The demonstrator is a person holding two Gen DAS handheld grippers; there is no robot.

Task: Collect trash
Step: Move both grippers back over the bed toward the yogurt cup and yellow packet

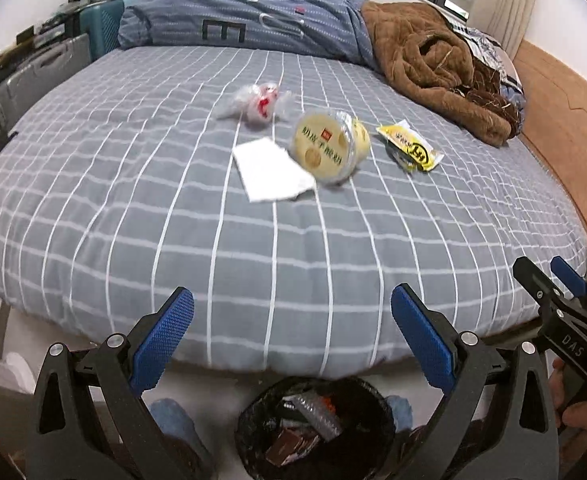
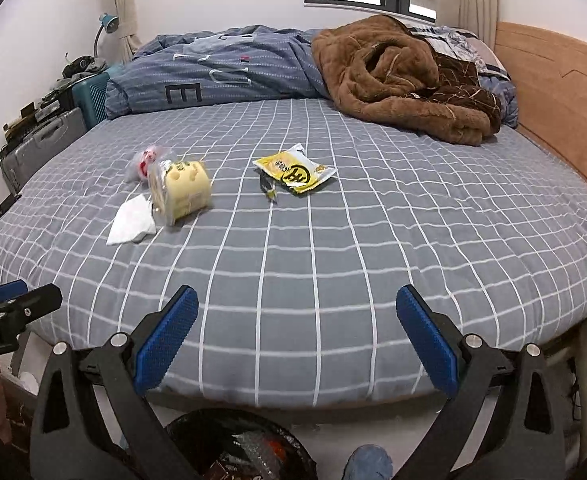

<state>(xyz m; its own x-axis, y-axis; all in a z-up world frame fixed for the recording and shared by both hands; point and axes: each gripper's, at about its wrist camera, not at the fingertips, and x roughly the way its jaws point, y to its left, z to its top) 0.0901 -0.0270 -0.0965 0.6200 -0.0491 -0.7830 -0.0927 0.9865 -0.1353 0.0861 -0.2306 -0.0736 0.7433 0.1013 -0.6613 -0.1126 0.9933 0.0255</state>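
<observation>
**Four pieces of trash on the bed, both hand-held grippers empty at its near edge**

While both of my hand-held grippers hang just off the near edge of the bed (image 2: pixel 333 264), I see their blue pads spread wide with nothing between them: the left hand-held gripper (image 1: pixel 292 334) and the right hand-held gripper (image 2: pixel 297 334) are both apart and empty. Below them, against the side of the bed, stands a bin lined with a black bag (image 1: pixel 315 426), already holding some wrappers.

Between the near edge and the trash the grey checked sheet lies bare, so there is open room over the front of the mattress. At the far side a blue duvet (image 2: pixel 221 72) and a brown blanket (image 2: pixel 397 80) are heaped along the wall, and a wooden headboard (image 2: pixel 553 92) closes the right side. Suitcases (image 1: pixel 41 76) stand just beyond the left edge.

All four pieces lie on the sheet, well apart from my grippers. A white tissue (image 1: pixel 271 172) lies flat, with a clear tub with a yellow printed label (image 1: pixel 329 146) tipped on its side, touching its right corner. Behind these sits a crumpled clear wrapper with red print (image 1: pixel 255 102). A torn yellow snack packet (image 2: pixel 295 170) lies alone to the right of the tub, clear of the brown blanket.
</observation>
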